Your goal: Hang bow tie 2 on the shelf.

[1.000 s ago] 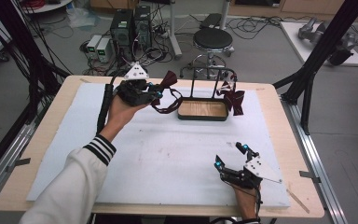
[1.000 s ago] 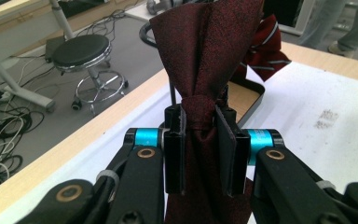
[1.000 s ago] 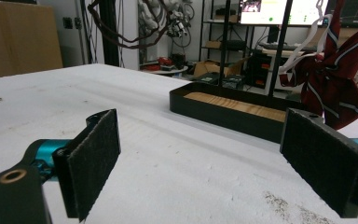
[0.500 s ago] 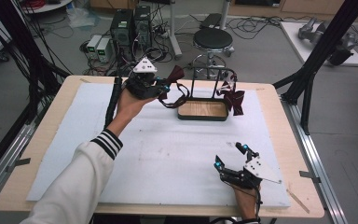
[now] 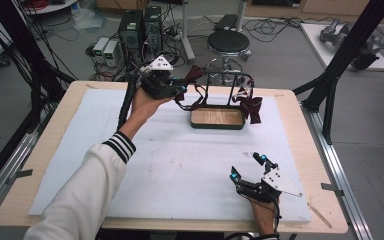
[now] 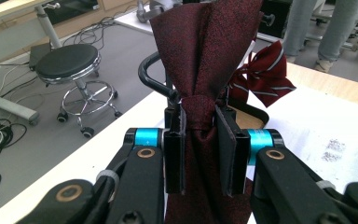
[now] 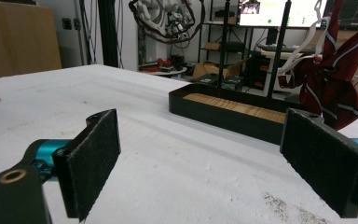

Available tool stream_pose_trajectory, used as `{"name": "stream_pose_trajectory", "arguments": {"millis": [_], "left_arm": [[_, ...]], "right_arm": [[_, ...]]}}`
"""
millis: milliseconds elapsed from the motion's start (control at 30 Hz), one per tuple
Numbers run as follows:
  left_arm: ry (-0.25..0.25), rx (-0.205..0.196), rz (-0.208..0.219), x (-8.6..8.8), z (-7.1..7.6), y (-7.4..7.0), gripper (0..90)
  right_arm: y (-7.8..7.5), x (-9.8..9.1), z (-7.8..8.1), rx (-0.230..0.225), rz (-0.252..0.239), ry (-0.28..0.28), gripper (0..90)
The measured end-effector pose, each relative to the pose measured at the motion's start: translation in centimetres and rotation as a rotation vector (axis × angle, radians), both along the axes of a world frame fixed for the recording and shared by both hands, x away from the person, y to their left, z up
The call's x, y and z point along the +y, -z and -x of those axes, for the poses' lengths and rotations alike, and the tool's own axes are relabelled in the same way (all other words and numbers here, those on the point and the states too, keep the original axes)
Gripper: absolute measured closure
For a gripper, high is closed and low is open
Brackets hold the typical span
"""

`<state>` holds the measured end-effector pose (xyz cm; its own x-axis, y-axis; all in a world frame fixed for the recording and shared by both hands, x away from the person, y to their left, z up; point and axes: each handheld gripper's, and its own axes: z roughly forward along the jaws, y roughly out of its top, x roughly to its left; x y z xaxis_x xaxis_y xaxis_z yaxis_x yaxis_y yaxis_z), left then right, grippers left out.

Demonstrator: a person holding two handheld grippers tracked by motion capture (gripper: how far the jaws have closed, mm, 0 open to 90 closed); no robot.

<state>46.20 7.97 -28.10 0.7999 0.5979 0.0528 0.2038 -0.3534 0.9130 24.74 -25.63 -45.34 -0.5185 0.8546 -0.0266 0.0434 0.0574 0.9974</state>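
1. Left gripper view: the left gripper (image 6: 200, 154) is clamped on the knot of a dark red bow tie (image 6: 205, 60), its long axis running upward from the jaws
2. It is held beside the black rack (image 5: 217, 119) at the table's far side; a striped bow tie (image 5: 249, 102) hangs there
3. The right gripper (image 5: 249, 167) rests near the front edge, jaws wide apart and empty

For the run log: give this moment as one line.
left claw: shut on dark red bow tie, at rack | right claw: open, idle | striped bow tie: on rack

The bench (image 5: 80, 150) is viewed from above; the far rack (image 5: 218, 119) is shared by both close tool-mounted views.
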Motion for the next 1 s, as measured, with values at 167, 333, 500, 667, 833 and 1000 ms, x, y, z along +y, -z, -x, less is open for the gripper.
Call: {"name": "stream_pose_trajectory", "arguments": {"millis": [167, 333, 500, 667, 833, 1000], "left_arm": [[-0.003, 0.000, 0.004, -0.3, -0.6, -0.3, 74.4], [-0.004, 0.006, -0.007, -0.7, -1.3, -0.3, 74.4], [-0.015, 0.007, -0.007, -0.9, -1.9, -0.4, 74.4], [-0.032, 0.009, -0.006, -1.1, -2.5, -0.5, 74.3], [-0.063, 0.008, -0.016, -1.1, -3.0, -0.3, 74.3], [-0.092, 0.013, -0.045, -1.1, -3.3, 0.1, 74.3]], "right_arm": [[0.0, 0.0, 0.0, 0.006, -0.006, 0.002, 11.2], [0.0, 0.0, 0.0, 0.005, -0.006, 0.002, 11.2], [0.0, 0.0, 0.0, 0.005, -0.007, 0.002, 11.3], [0.0, 0.0, 0.0, 0.006, -0.009, 0.001, 11.2], [0.0, -0.1, 0.0, 0.004, -0.010, 0.003, 11.2], [0.0, -0.1, 0.0, 0.004, -0.009, 0.001, 11.2]]}}
